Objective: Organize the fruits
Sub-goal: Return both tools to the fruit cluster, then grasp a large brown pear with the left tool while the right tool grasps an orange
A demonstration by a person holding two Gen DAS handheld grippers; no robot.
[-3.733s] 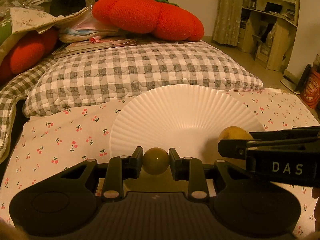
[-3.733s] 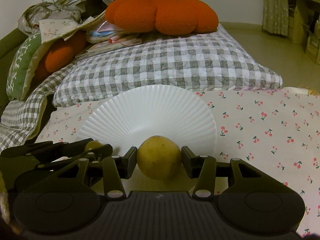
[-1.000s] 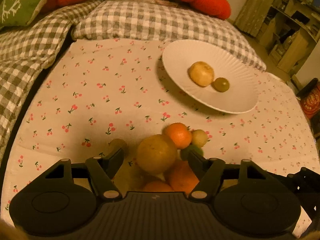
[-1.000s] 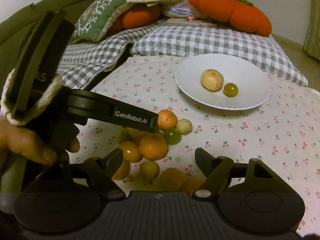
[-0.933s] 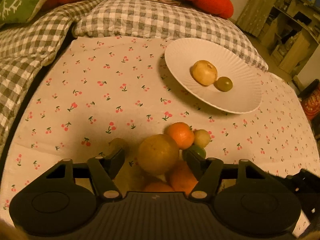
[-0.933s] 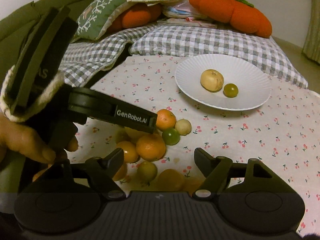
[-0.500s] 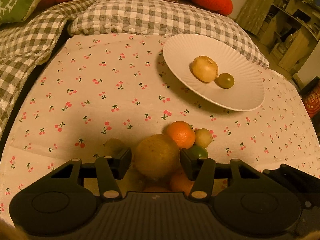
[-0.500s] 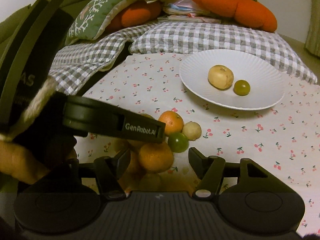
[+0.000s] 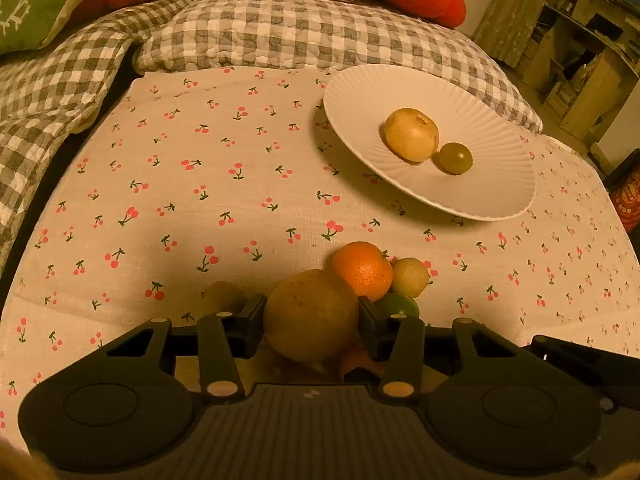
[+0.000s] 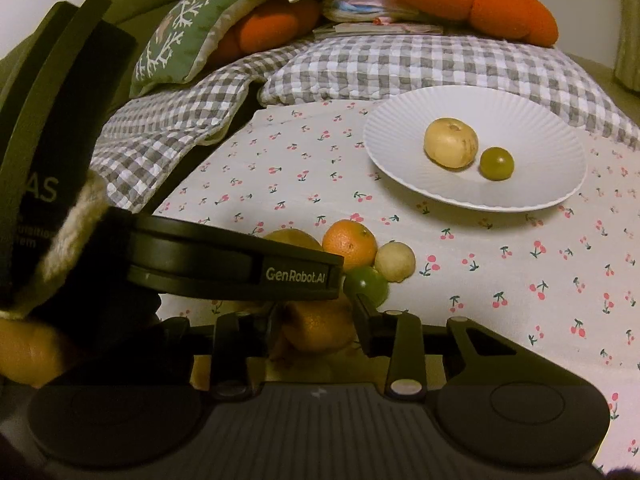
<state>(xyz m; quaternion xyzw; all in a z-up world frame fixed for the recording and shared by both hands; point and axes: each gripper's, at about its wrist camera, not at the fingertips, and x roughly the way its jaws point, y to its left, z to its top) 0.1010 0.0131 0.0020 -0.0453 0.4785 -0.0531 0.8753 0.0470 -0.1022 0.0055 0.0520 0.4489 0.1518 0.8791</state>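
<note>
The white plate (image 9: 480,200) lies ahead and to the right of both our tools, beyond the fruit pile.
Our left tool (image 9: 311,322), just closing, pinches the big yellow-brown fruit (image 9: 311,314); our right tool (image 10: 316,326), also closing, pinches an orange (image 10: 320,328) on the cherry-print cloth (image 9: 200,200).

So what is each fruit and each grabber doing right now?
Left gripper: jaws just closed, shut on the big yellow fruit.
Right gripper: jaws just closed, shut on an orange.
White plate: holds two fruits.
Tan fruit: on the plate.
Small green fruit: on the plate, beside the tan one.
Fruit pile: loose on the cloth.
</note>
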